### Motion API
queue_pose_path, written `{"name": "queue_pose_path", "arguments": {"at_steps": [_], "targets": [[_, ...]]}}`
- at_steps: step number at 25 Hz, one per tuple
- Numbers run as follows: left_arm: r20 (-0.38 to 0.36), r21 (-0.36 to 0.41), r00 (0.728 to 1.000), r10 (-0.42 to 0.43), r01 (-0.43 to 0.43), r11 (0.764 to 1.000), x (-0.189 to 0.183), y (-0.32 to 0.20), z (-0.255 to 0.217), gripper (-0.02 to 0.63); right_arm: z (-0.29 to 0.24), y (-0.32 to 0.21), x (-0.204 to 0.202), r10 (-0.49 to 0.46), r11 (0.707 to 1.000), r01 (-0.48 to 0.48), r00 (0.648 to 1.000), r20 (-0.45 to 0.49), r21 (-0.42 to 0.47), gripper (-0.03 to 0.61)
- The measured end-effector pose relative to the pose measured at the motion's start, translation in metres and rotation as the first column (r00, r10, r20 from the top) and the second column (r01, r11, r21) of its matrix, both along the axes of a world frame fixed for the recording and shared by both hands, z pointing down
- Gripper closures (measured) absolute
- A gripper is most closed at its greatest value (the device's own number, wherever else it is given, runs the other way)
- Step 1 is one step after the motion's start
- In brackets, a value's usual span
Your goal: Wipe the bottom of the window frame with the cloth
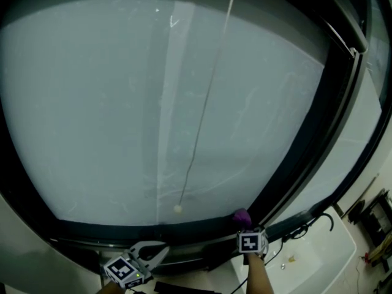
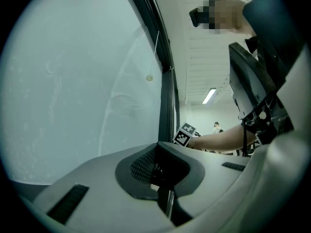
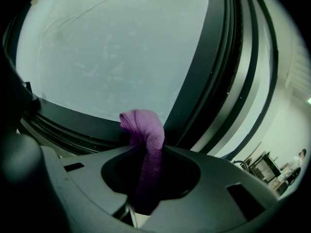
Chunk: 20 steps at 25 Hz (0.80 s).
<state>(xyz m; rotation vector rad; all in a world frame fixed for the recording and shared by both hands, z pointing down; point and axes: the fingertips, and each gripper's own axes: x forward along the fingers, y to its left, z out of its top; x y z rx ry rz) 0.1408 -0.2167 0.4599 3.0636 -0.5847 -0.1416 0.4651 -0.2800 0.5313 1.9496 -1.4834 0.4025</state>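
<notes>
The purple cloth is a small bunched wad pressed against the dark bottom window frame, close to the corner where the frame meets the upright post. My right gripper is shut on it. In the right gripper view the cloth runs up between the jaws of the right gripper and folds over against the frame. My left gripper hangs lower left, just below the frame, with its jaws together and nothing in them. In its own view the left gripper points along the pane.
A thin blind cord with a small bead hangs in front of the frosted pane, left of the cloth. A dark upright post divides this pane from another. At lower right, a white ledge carries black cables. A person's forearm holds the right gripper.
</notes>
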Motion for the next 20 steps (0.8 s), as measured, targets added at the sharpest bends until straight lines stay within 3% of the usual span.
{"name": "queue_pose_path", "arguments": {"at_steps": [7, 11, 15, 20], "targets": [[0.026, 0.014, 1.0, -0.002, 0.002, 1.0, 0.001, -0.002, 0.0, 0.609, 0.002, -0.002, 0.006, -0.016, 1.0, 0.015, 0.998, -0.066, -0.021, 0.492], [0.026, -0.021, 1.0, 0.006, -0.005, 1.0, 0.006, 0.004, -0.005, 0.609, -0.003, 0.003, 0.013, 0.004, 1.0, -0.006, 0.996, -0.093, -0.015, 0.492], [0.025, -0.029, 1.0, -0.003, 0.004, 1.0, 0.005, 0.005, -0.007, 0.609, -0.001, 0.013, 0.014, 0.006, 0.999, -0.014, 0.983, -0.184, -0.046, 0.492], [0.02, -0.032, 1.0, -0.017, 0.018, 0.999, 0.004, 0.003, -0.007, 0.609, 0.002, 0.027, 0.021, 0.037, 0.999, -0.041, 0.987, -0.155, -0.02, 0.492]]}}
